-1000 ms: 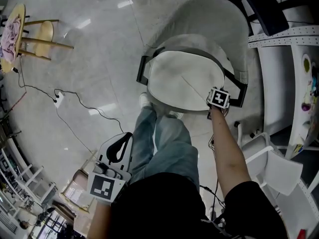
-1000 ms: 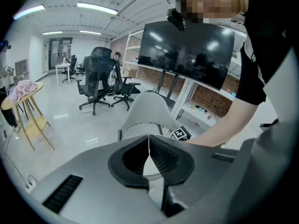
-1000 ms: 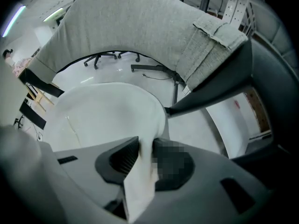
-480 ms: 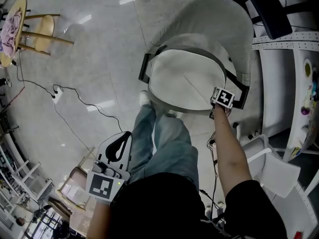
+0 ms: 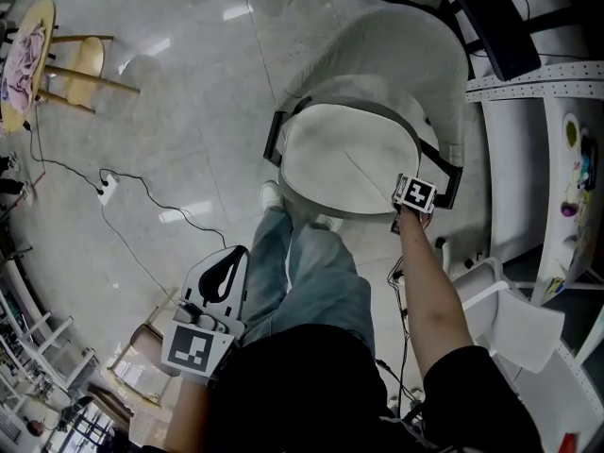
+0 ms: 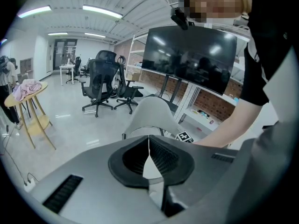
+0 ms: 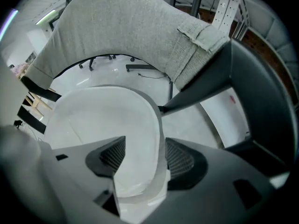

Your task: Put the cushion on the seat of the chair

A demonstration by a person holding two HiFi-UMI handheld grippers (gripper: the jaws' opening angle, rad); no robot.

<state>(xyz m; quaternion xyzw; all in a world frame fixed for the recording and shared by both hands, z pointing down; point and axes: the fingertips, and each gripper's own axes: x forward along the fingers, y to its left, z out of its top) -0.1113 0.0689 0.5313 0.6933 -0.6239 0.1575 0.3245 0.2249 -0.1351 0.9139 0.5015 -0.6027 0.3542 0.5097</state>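
- Head view: we record a grey chair (image 5: 415, 55) at the far right. Its white oval cushion (image 5: 344, 154) lies flat on the seat between the dark armrests (image 5: 272, 132).
- Head view: the right tool (image 5: 408, 204) sits at the cushion's near right edge, pointing steeply down, with its marker cube uppermost.
- Head view: the left tool (image 5: 226, 274) is well apart at the near left, over the floor (image 5: 189, 111) and beside the person's legs (image 5: 316, 272).
- Head view: at the far left we note a round table (image 5: 38, 26) carrying a pink cloth (image 5: 17, 59). A cable (image 5: 151, 196) trails across the floor.
- Left gripper view: the left tool (image 6: 149, 146) has its jaws pressed together with nothing between them. Beyond it we list the chair, a dark monitor (image 6: 191, 57) and black office chairs (image 6: 98, 83).
- Right gripper view: the right tool (image 7: 142, 157) has its jaws spread and opening. The cushion's rim stands between them, unpinched and close by the right pad; we cannot tell whether it touches. The chair's grey backrest arches at the far side.
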